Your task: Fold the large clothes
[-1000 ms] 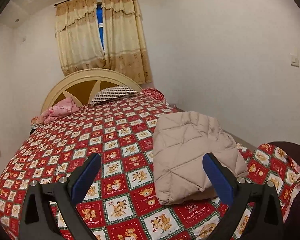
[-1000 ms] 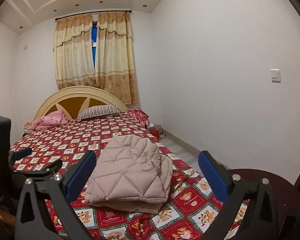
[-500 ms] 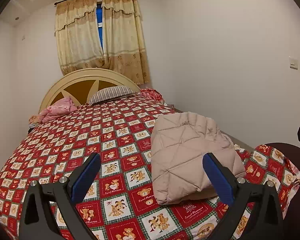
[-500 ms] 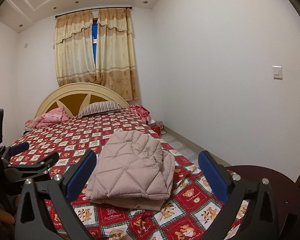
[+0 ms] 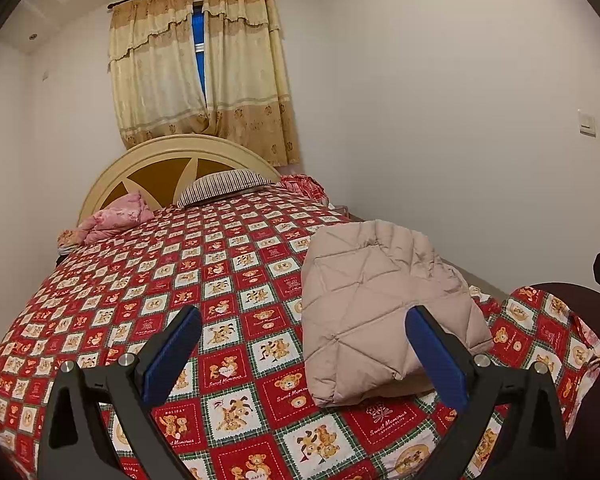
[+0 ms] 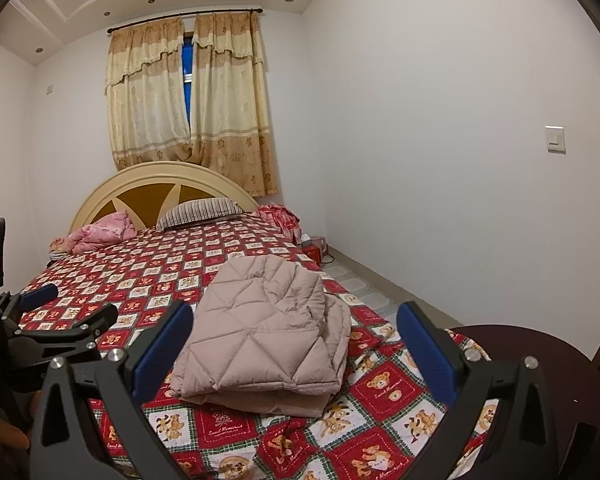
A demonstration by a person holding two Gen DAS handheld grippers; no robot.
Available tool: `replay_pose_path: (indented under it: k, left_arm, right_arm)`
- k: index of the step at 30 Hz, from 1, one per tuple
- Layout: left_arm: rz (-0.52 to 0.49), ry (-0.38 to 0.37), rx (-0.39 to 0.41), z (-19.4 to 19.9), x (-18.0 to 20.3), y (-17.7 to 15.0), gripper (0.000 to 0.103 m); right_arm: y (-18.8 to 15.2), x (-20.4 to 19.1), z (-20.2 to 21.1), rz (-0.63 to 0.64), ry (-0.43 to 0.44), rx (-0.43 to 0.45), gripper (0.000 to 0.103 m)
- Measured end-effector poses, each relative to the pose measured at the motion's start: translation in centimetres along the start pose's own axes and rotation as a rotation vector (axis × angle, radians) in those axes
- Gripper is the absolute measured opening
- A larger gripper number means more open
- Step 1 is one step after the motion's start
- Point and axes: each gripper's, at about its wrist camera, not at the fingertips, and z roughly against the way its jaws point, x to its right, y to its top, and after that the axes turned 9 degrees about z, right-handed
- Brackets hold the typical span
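A beige quilted jacket (image 5: 384, 304) (image 6: 268, 332) lies folded into a thick bundle near the foot of the bed, on its right side. My left gripper (image 5: 302, 344) hovers open above the bedspread, with the jacket behind its right finger and nothing between the pads. The right gripper (image 6: 294, 346) is open too, held back from the bed with the folded jacket framed between its fingers but apart from them. In the right wrist view the left gripper (image 6: 66, 312) shows at the left edge, open.
The bed carries a red teddy-bear patchwork bedspread (image 5: 188, 280), with a striped pillow (image 5: 224, 184) and a pink bundle (image 5: 116, 216) by the cream headboard (image 5: 172, 156). A white wall (image 6: 440, 160) runs along the right. A dark rounded object (image 6: 540, 344) sits at the bed's foot.
Both grippers have drawn slightly back and up from the bed, staying open. The folded jacket has not moved.
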Motion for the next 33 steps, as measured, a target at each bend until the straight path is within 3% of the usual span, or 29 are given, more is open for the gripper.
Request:
replay_pose_path:
  k: [33]
  left_arm:
    - [0.007, 0.002, -0.019, -0.56, 0.41, -0.34, 0.102]
  right_arm:
    - [-0.17, -0.45, -0.03, -0.004, 0.006, -0.025, 0.103]
